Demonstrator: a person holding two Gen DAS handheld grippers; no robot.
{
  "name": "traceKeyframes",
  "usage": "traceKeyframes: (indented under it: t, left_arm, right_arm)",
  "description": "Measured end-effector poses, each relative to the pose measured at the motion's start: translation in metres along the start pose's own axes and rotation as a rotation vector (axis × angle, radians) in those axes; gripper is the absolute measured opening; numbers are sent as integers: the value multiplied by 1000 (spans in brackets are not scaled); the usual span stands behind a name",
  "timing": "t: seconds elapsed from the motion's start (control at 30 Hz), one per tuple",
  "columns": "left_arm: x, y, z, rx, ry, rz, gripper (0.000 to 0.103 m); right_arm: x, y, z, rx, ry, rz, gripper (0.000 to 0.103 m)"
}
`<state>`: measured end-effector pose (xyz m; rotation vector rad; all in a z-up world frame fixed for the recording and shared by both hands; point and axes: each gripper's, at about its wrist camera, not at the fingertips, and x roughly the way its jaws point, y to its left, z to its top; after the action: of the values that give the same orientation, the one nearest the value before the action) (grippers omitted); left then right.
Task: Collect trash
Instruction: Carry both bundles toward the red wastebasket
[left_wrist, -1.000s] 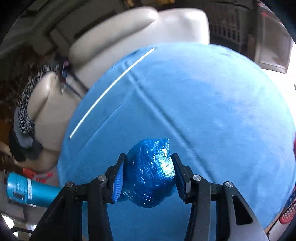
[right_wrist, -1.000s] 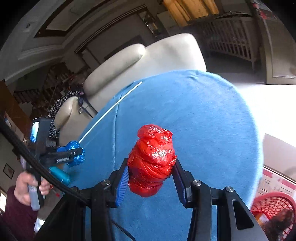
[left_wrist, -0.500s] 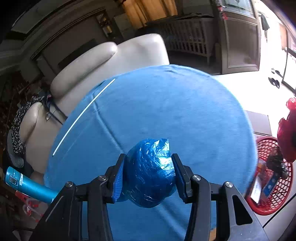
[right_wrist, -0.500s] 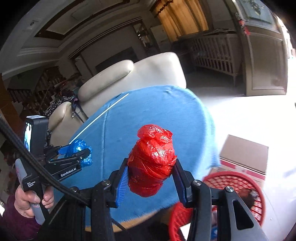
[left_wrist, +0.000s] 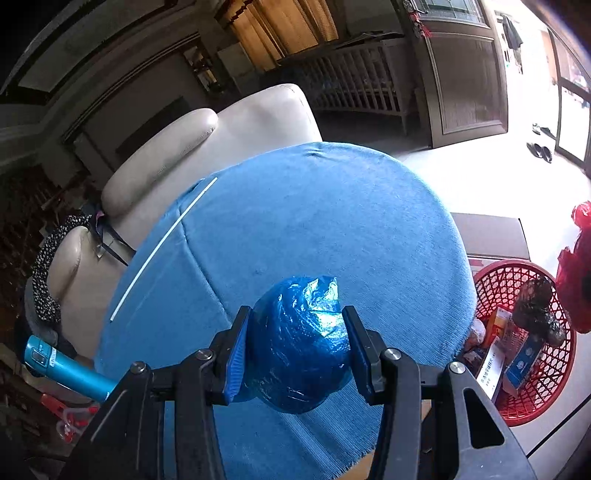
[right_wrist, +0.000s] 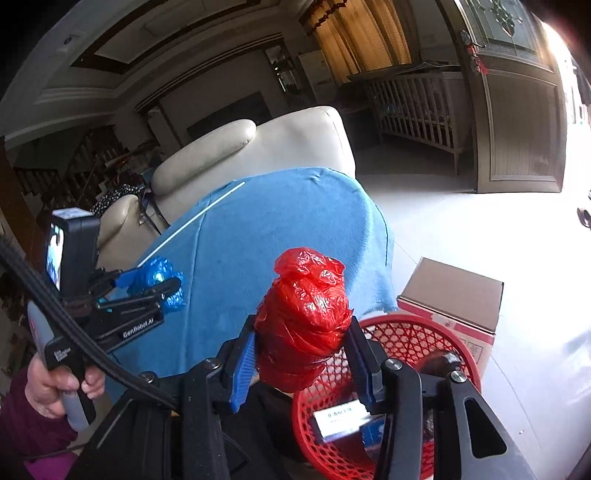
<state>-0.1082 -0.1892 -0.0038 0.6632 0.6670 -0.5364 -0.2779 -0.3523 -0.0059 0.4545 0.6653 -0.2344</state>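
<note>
Above the blue cloth (left_wrist: 314, 221) covering the round table, my left gripper (left_wrist: 297, 345) was clamped on a ball of blue plastic (left_wrist: 301, 343), its fingers (left_wrist: 236, 354) pressed against both sides of the wad. My right gripper (right_wrist: 301, 360) held a wad of red plastic (right_wrist: 303, 321) just as tightly, hanging over the near rim of the red basket (right_wrist: 406, 332) on the floor beside the table. That basket already contained a dark crumpled bag (left_wrist: 535, 306) and a few small cartons (left_wrist: 517, 362) (their labels too small to read). A white straw (left_wrist: 162, 247) lay across the cloth toward the cream armchair (left_wrist: 207, 147), and a cardboard box (right_wrist: 450, 295) stood just behind the basket.
</note>
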Motion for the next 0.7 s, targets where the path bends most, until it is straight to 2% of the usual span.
traceKeyframes:
  t: [0.2, 0.47, 0.7]
  left_arm:
    - [-14, -29, 8, 56, -27, 9, 50]
    - [-34, -64, 18, 120, -76, 28, 50]
    - [-55, -82, 21, 145, -114, 49, 50]
  right_arm:
    - [-13, -18, -8, 8, -12, 6, 48]
    - [-49, -59, -23, 91, -87, -27, 48]
    - [-70, -73, -35, 107, -143, -40, 48]
